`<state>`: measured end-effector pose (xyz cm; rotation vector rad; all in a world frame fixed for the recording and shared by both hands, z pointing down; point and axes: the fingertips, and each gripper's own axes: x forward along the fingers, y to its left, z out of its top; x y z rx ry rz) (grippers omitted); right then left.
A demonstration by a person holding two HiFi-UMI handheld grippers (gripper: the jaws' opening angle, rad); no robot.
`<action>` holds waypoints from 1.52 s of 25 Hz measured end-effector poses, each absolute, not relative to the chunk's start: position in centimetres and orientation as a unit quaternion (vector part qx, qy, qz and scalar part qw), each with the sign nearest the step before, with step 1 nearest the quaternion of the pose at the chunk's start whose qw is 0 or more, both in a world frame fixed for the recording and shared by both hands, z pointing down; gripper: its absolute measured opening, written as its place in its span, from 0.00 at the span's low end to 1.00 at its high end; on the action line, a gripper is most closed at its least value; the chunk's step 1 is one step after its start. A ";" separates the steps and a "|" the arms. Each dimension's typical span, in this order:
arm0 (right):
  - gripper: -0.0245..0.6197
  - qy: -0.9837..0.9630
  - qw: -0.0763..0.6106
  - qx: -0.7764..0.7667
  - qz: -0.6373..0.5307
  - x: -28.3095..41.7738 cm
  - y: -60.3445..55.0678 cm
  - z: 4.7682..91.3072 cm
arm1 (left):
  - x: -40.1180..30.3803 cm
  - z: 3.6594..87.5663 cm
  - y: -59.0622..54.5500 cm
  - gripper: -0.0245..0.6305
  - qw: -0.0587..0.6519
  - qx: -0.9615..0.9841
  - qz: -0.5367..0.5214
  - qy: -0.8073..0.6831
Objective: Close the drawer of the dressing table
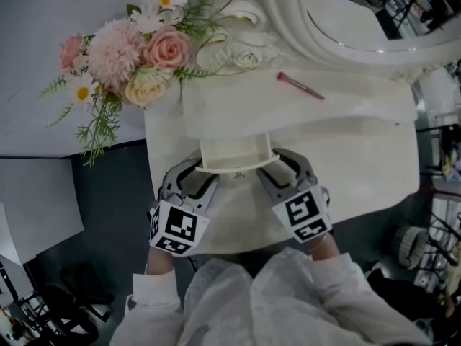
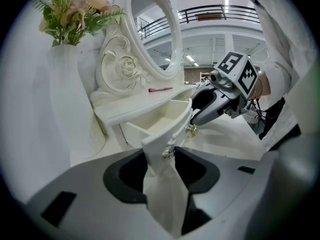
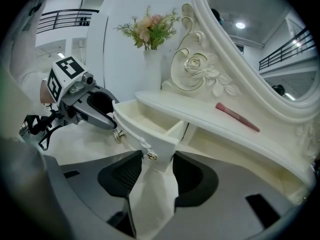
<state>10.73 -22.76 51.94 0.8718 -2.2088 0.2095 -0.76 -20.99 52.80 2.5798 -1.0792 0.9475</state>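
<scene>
With the left hand-held gripper (image 1: 193,175) and right hand-held gripper (image 1: 282,166) each pinching a corner of the drawer (image 1: 236,153), an uneven push could skew and jam it or slip the jaws.

The mirror (image 1: 338,43) runs off the top edge (only its lower rim shows); the drawer (image 1: 235,156) front's ends hide under the left gripper (image 1: 194,173) and right gripper (image 1: 279,166).

One drawer (image 1: 236,153), seemingly two knobs (image 3: 119,135) (image 3: 152,156), one brush (image 1: 300,86), one bouquet (image 1: 130,52), one mirror (image 2: 152,34).
</scene>
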 end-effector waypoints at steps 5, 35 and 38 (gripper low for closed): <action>0.34 -0.863 0.371 0.334 0.082 10.7 -23.1 51.9 | -0.7 53.0 -21.3 0.30 0.105 0.868 0.318 -0.366; 0.34 -0.859 0.338 0.367 0.113 10.8 -25.7 52.7 | -0.8 53.3 -23.5 0.30 0.129 0.854 0.317 -0.392; 0.34 -0.860 0.333 0.370 0.114 10.8 -25.9 52.7 | -0.9 53.3 -23.7 0.30 0.132 0.852 0.316 -0.396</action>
